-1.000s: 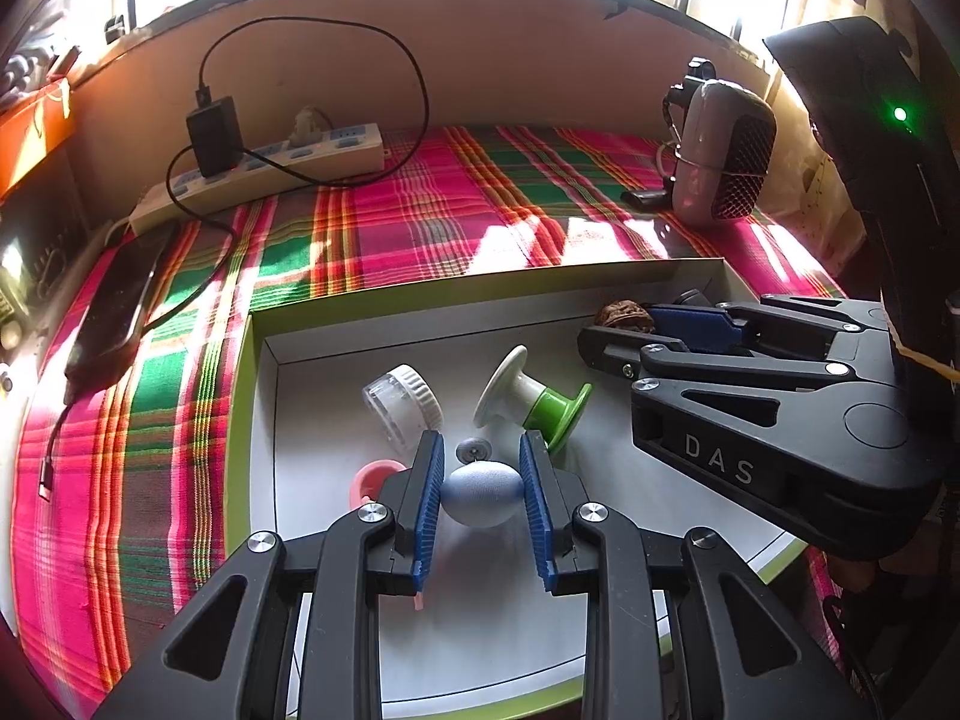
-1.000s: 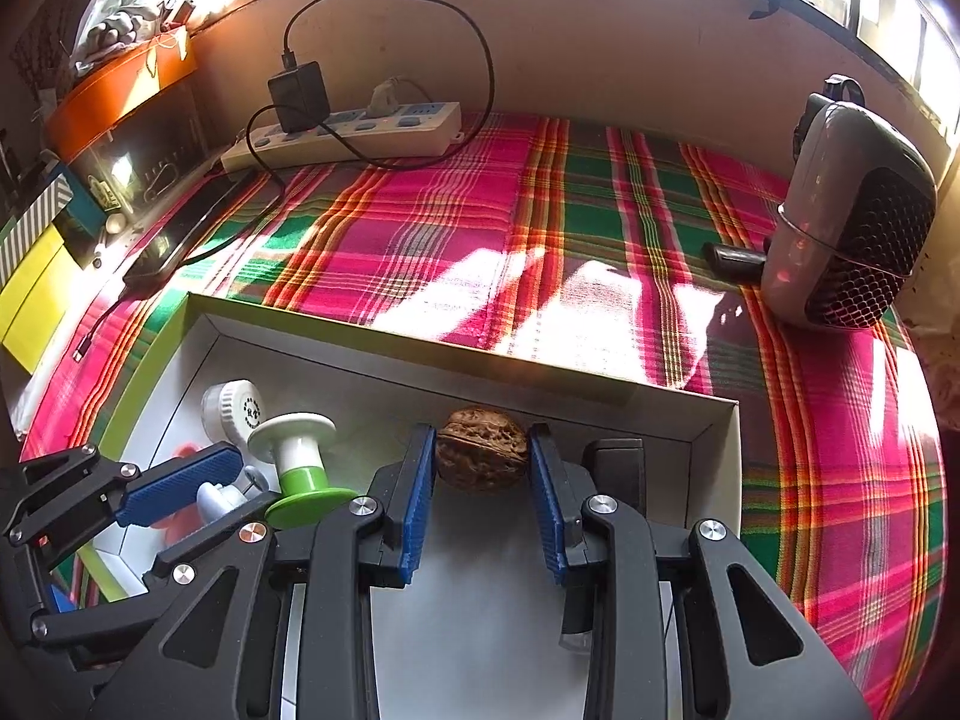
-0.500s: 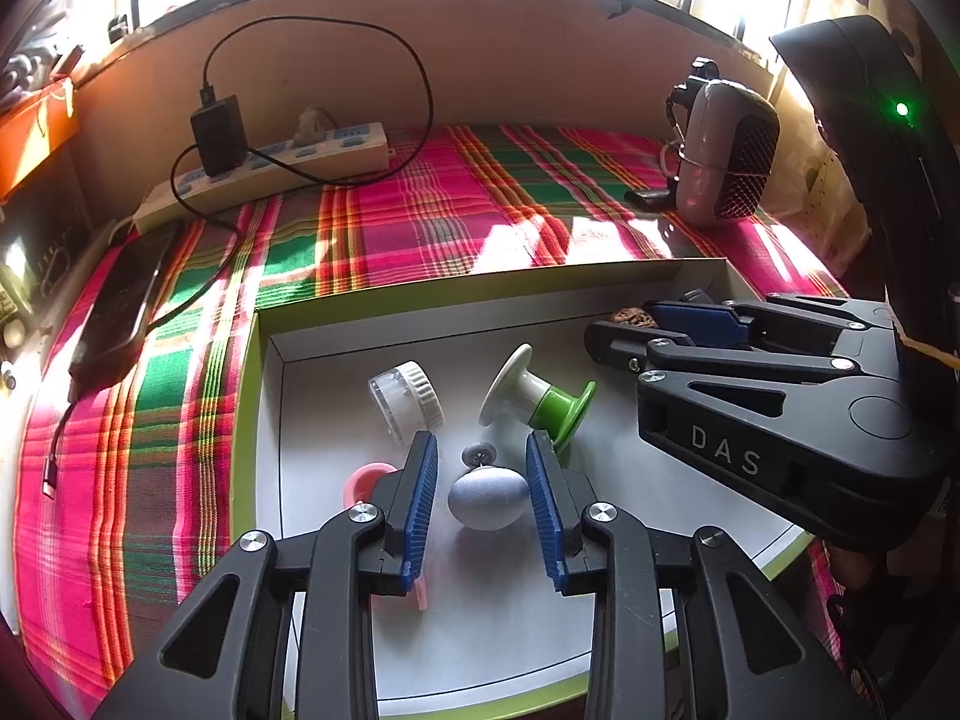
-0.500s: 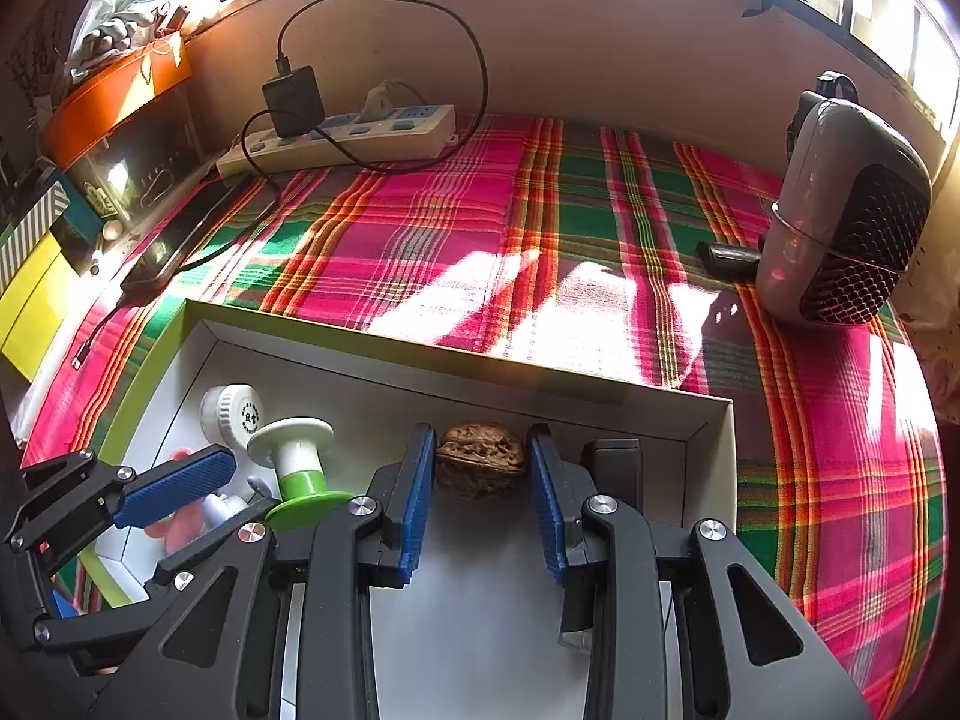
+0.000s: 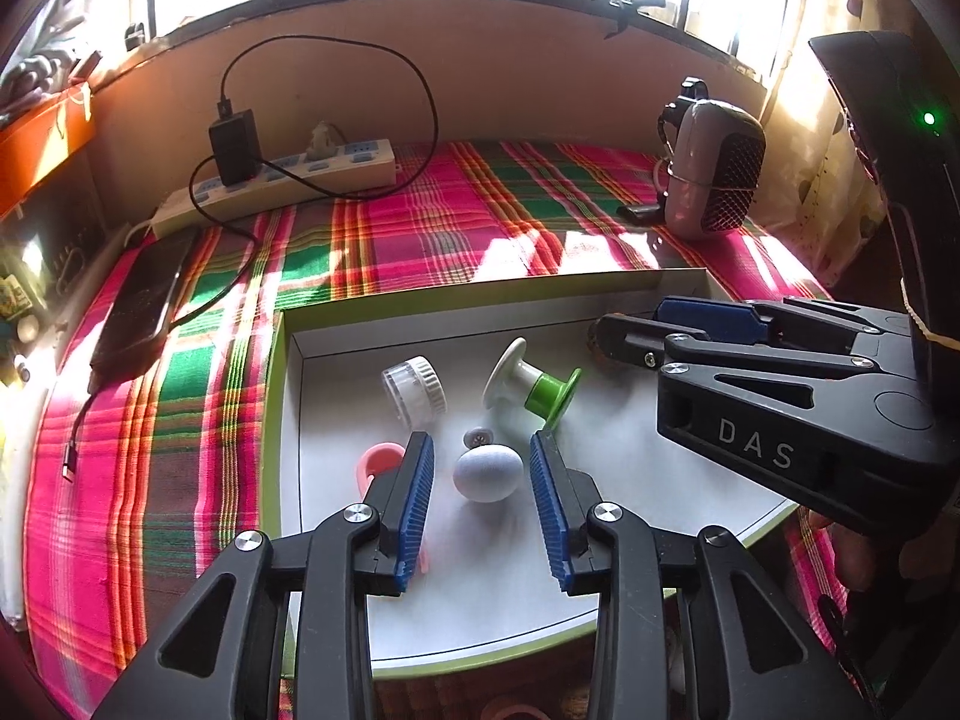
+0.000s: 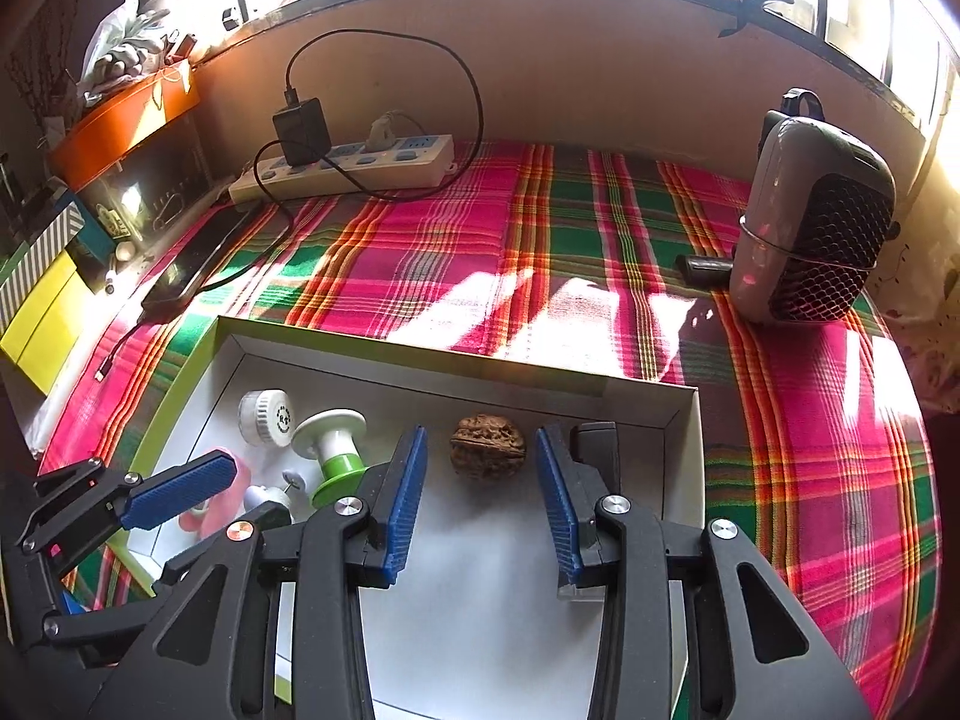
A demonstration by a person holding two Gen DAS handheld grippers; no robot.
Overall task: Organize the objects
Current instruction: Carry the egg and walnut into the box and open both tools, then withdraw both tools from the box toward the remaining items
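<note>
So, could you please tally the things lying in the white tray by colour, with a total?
Grey: 1, egg
Brown: 1, walnut
Green and white: 1, spool
White or clear: 2, cap and small wheel
Pink: 1, ring
Black: 1, block in the far right corner
Total: 7

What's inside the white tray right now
In the white tray: a pale egg, walnut, green-and-white spool, clear capped jar, small white wheel, and a pink piece partly hidden behind the left claw.
</note>
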